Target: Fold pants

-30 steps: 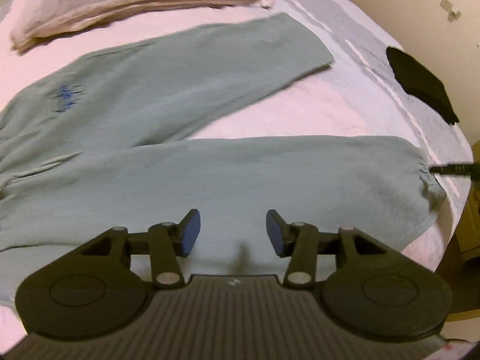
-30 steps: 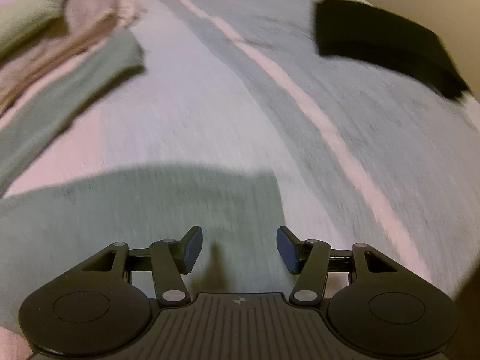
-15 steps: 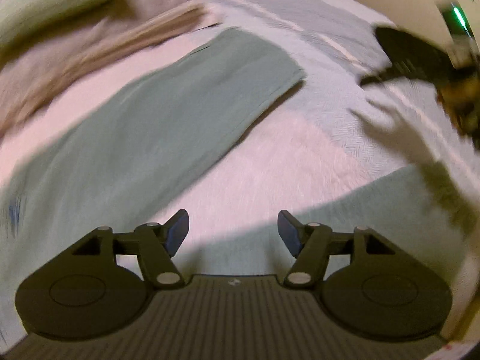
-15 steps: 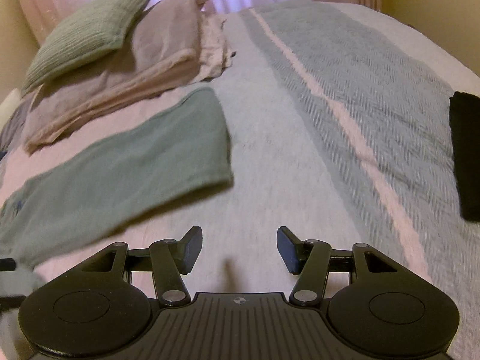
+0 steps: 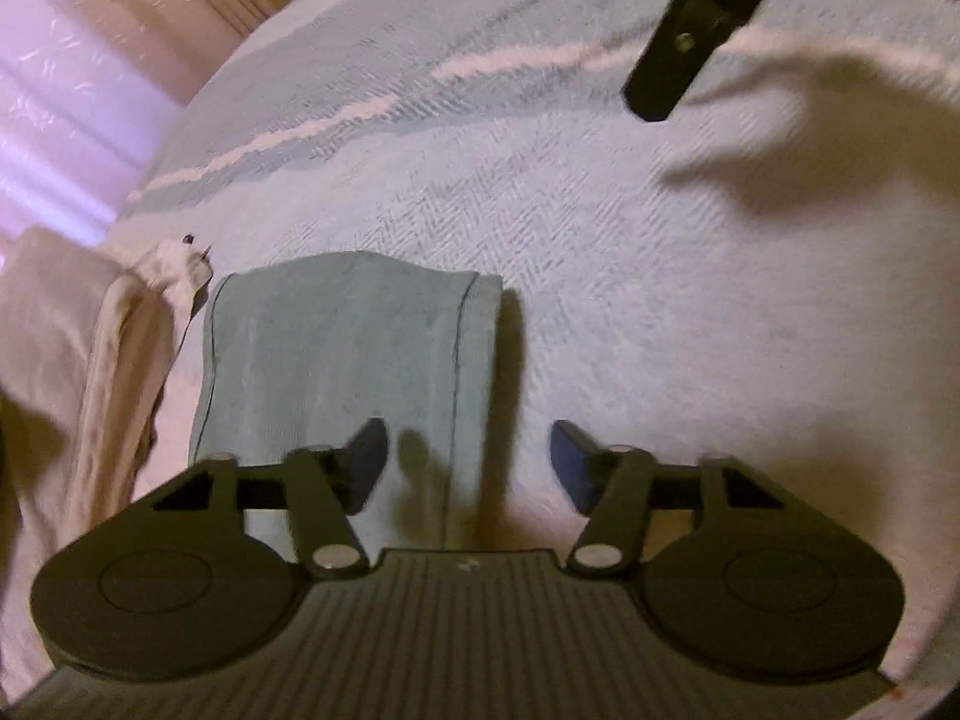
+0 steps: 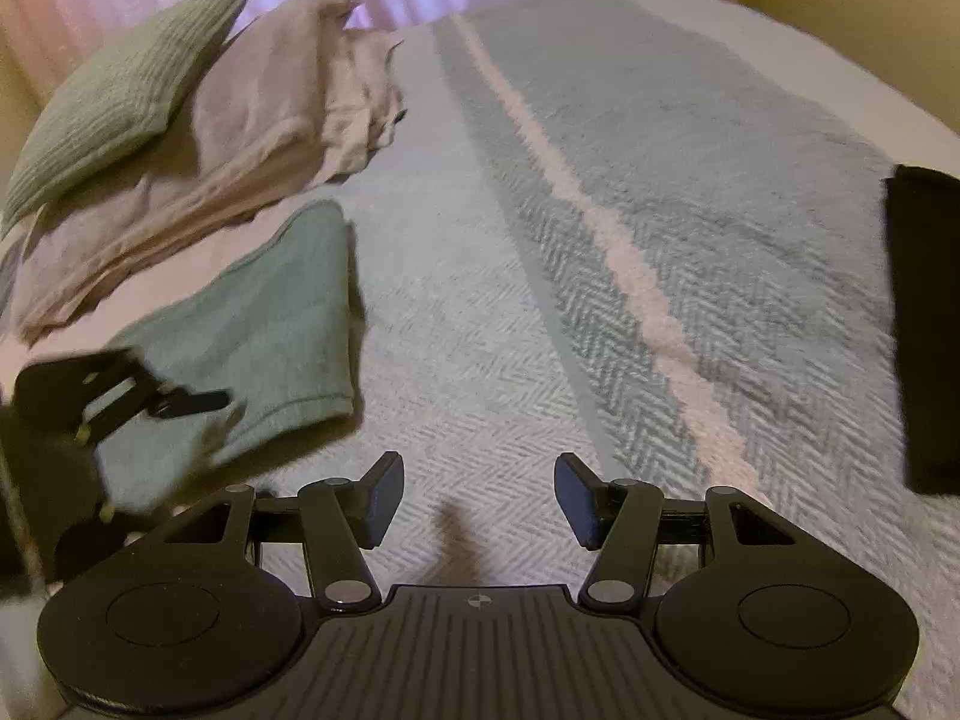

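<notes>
The green pants (image 5: pixel 348 354) lie flat on the bed; in the left wrist view one leg's cuffed end runs away from me. My left gripper (image 5: pixel 468 465) is open just above that leg's right edge, with nothing between its fingers. In the right wrist view the same leg end (image 6: pixel 264 330) lies at left, and the left gripper (image 6: pixel 120 402) shows blurred over it. My right gripper (image 6: pixel 477 498) is open over bare bedspread to the right of the leg. A part of the right gripper (image 5: pixel 690 42) crosses the top of the left wrist view.
The bed has a pale herringbone bedspread (image 6: pixel 600 180) with grey and pink stripes. Folded beige linen (image 6: pixel 240 138) and a green pillow (image 6: pixel 114 96) lie by the leg end. A black folded cloth (image 6: pixel 924 330) lies at the right edge. Curtains hang behind the bed.
Both grippers have swung from the near pant leg toward the far leg's cuff end. The left gripper now hovers over that cuff. Both stayed open.
</notes>
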